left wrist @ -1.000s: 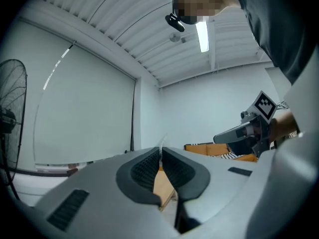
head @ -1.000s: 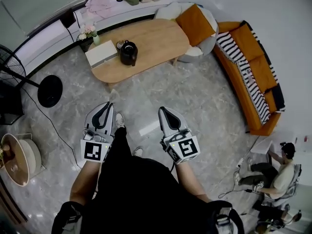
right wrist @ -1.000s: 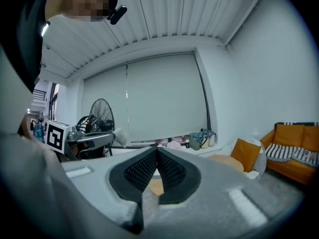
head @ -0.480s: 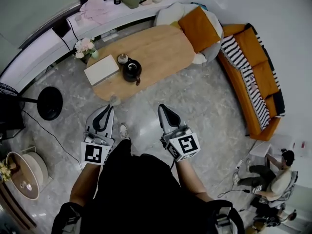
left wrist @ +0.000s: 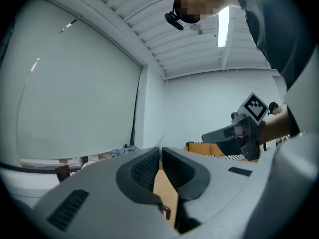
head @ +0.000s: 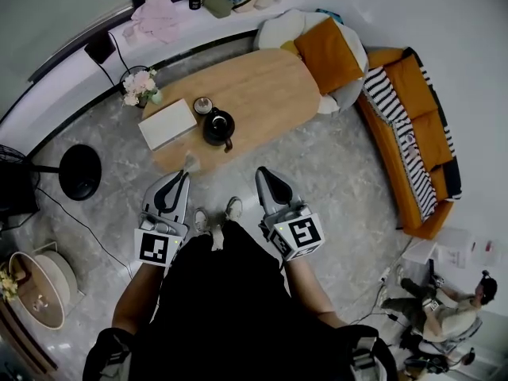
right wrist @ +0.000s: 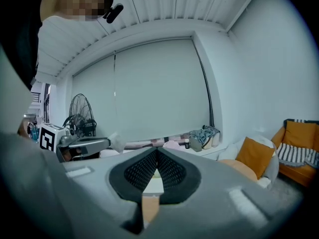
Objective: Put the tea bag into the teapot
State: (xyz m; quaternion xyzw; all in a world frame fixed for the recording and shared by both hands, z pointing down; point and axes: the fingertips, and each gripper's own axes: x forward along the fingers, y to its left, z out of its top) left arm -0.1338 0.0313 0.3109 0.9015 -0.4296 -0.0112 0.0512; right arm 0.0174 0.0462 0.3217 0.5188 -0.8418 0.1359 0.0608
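The left gripper (head: 183, 176) is clenched on the tea bag (head: 190, 163), a small pale piece that sticks out beyond the jaw tips. The right gripper (head: 261, 173) is clenched too, with nothing between its jaws. Both are over the floor, short of the table (head: 270, 86). The black teapot (head: 218, 125) sits near the table's front edge, toward the left end, just beside a white box (head: 167, 123). I judge the step is the carry: bring the bag above the teapot's mouth, and only there let go. The bag seems to point forward at the table, its long axis along the jaws, but it is too small to be sure.
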